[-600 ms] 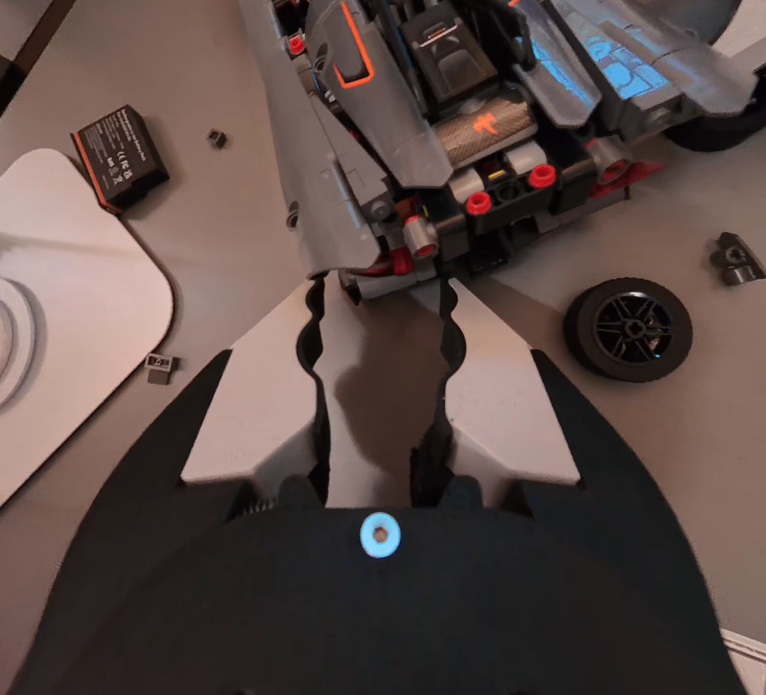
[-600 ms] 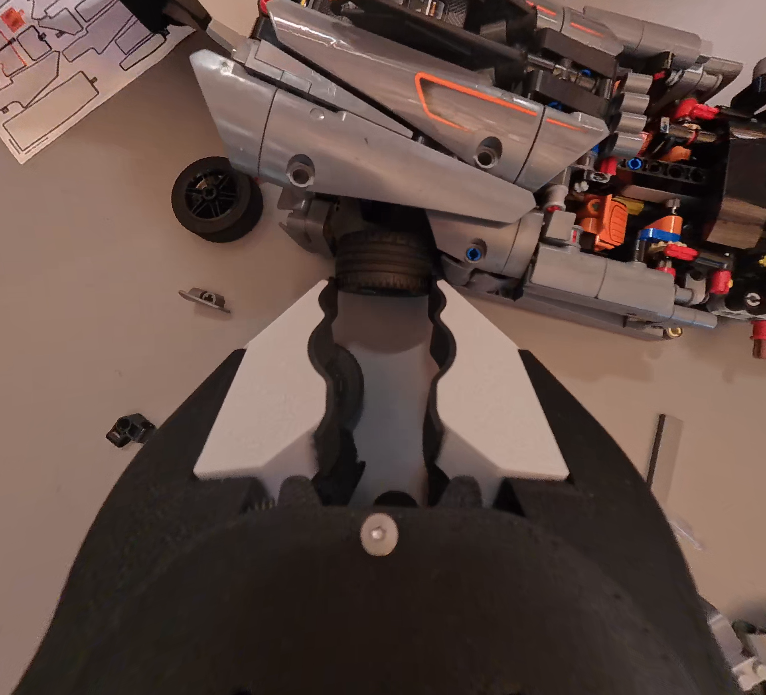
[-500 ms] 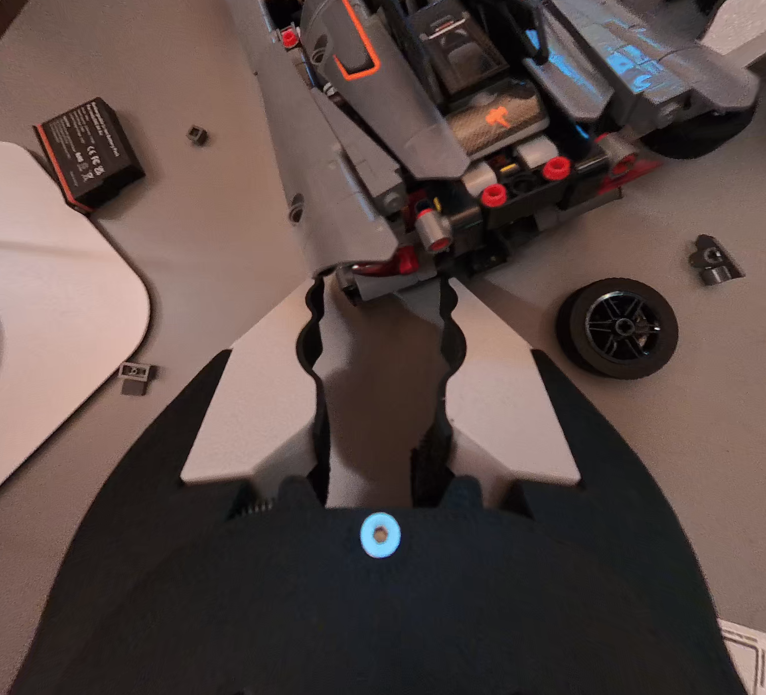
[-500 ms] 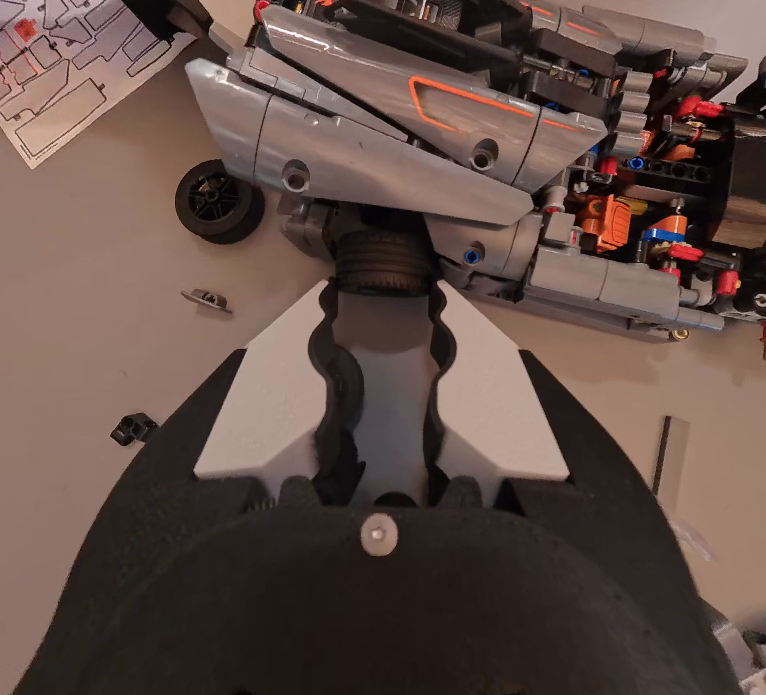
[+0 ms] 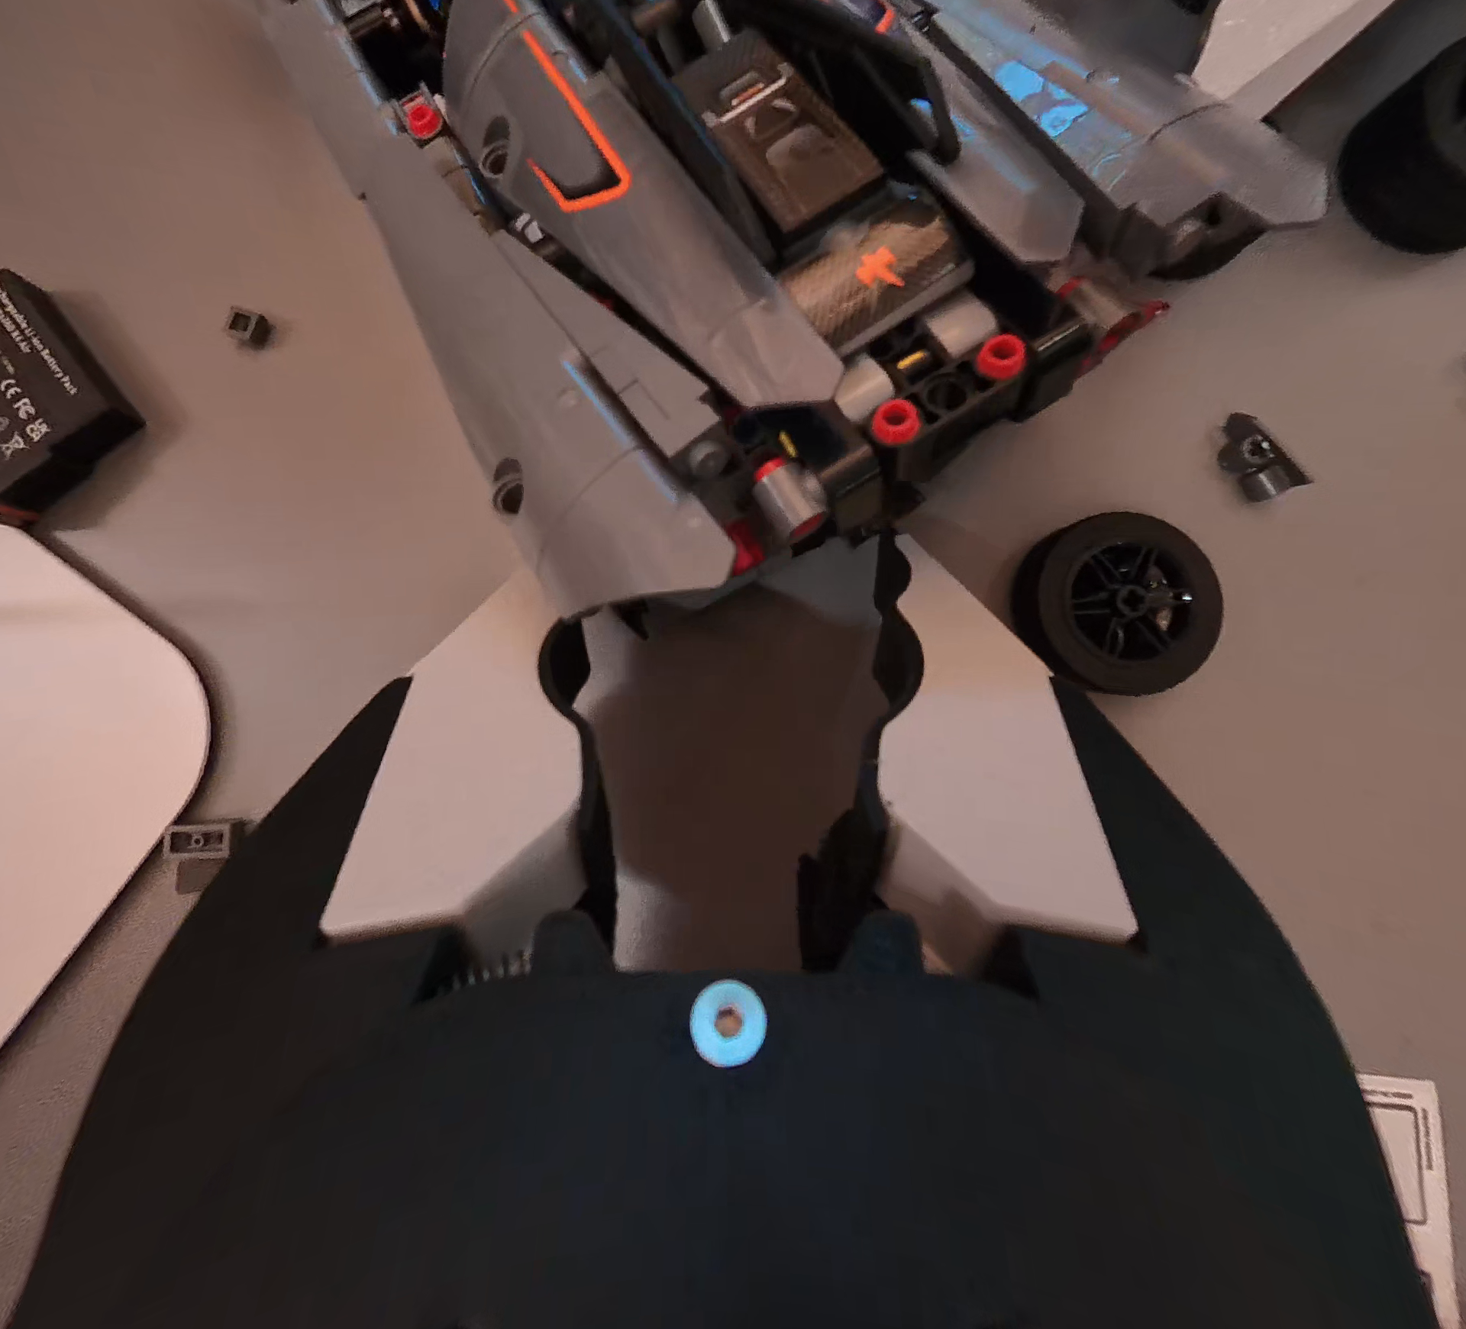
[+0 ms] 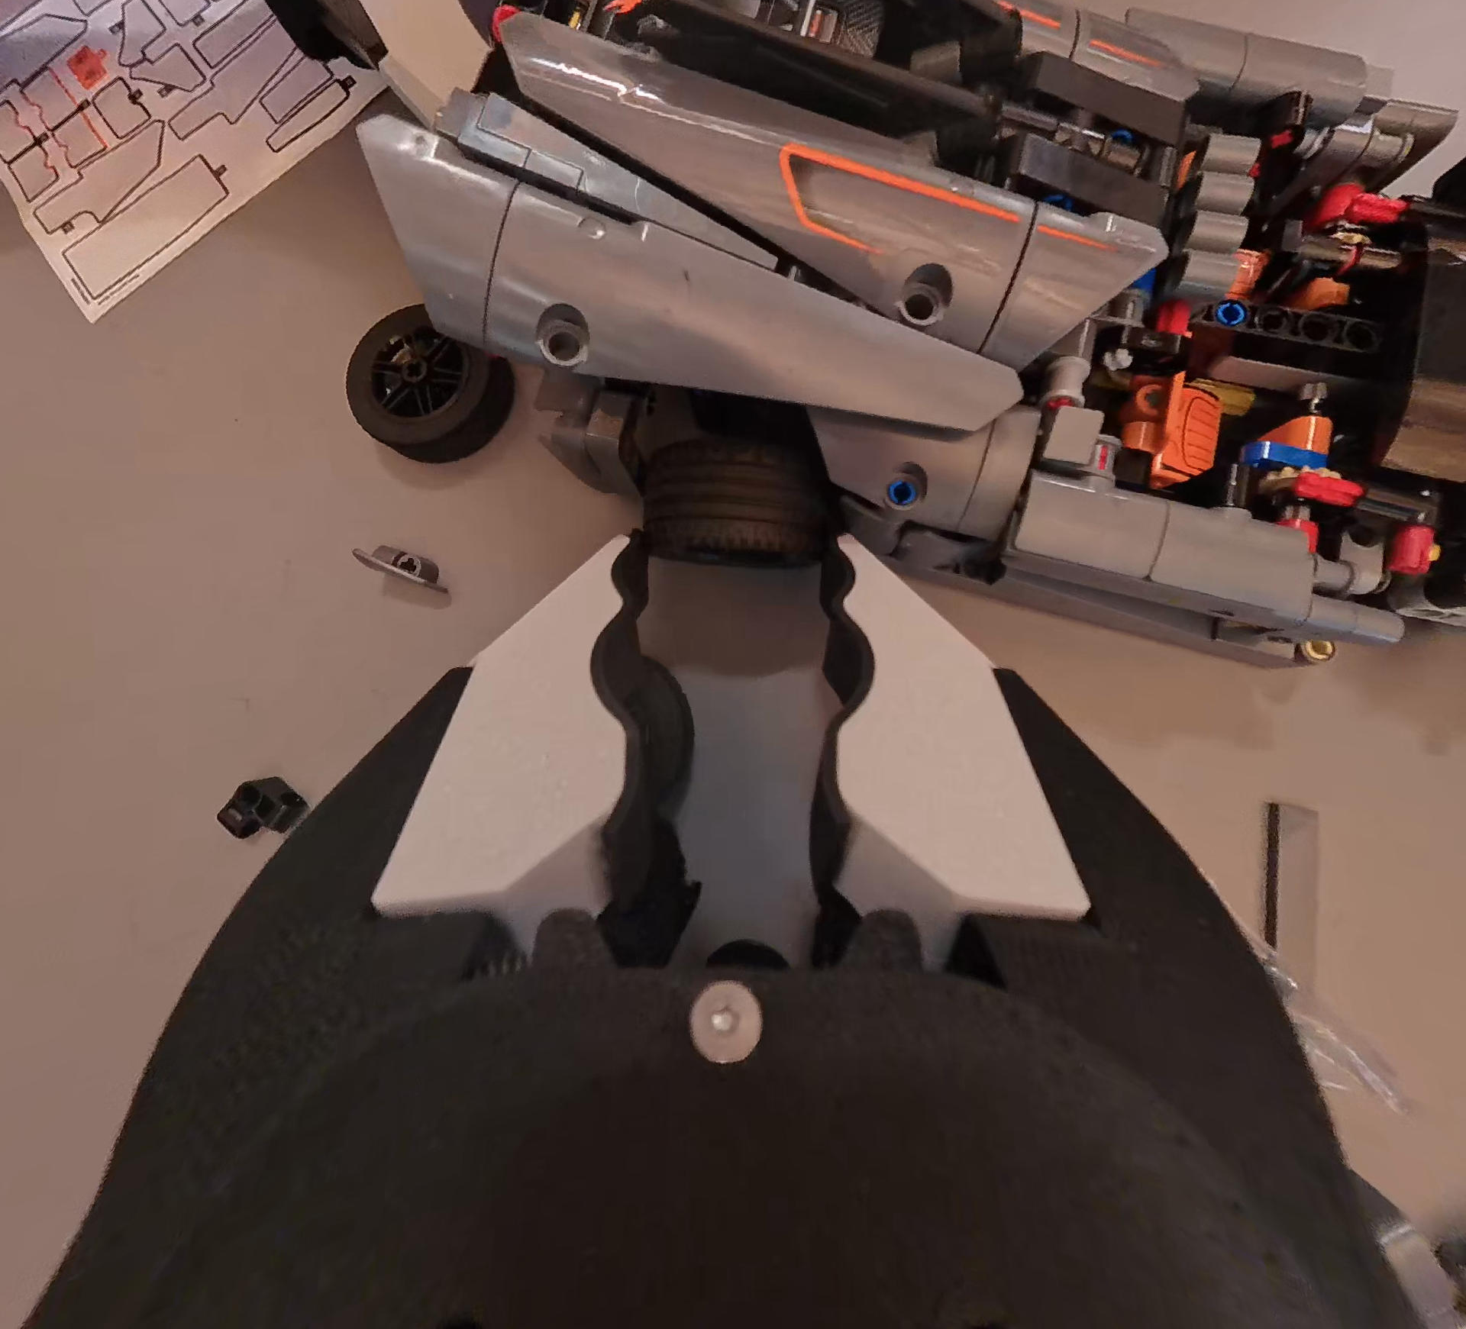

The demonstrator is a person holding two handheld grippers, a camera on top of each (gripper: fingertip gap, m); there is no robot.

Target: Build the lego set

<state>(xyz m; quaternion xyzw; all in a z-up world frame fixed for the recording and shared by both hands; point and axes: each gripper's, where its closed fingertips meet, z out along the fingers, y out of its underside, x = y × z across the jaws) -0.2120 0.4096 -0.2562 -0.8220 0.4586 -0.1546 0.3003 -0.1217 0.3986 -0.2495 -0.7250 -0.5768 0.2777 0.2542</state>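
Fitting: wheel [image 6: 726, 506] into car [image 6: 754, 276] arch, my judgement
Right jaws [image 6: 734, 549]: part open, tips bracket that wheel's tread; real clamp, cannot tell
Left jaws [image 5: 726, 577]: part open, empty, at car's tail [image 5: 635, 537]
Car: grey shell, orange trim, on desk [image 6: 159, 617]
Spare wheel [image 5: 1118, 605]: just right of tail
Next: push wheel squarely onto axle, steady tail

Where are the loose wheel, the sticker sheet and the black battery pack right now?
loose wheel [image 5: 1122, 602]: left wrist view, on its black spoked hub.
sticker sheet [image 6: 151, 101]: right wrist view, on the printed middle of the sheet.
black battery pack [image 5: 47, 395]: left wrist view, on its labelled top face.
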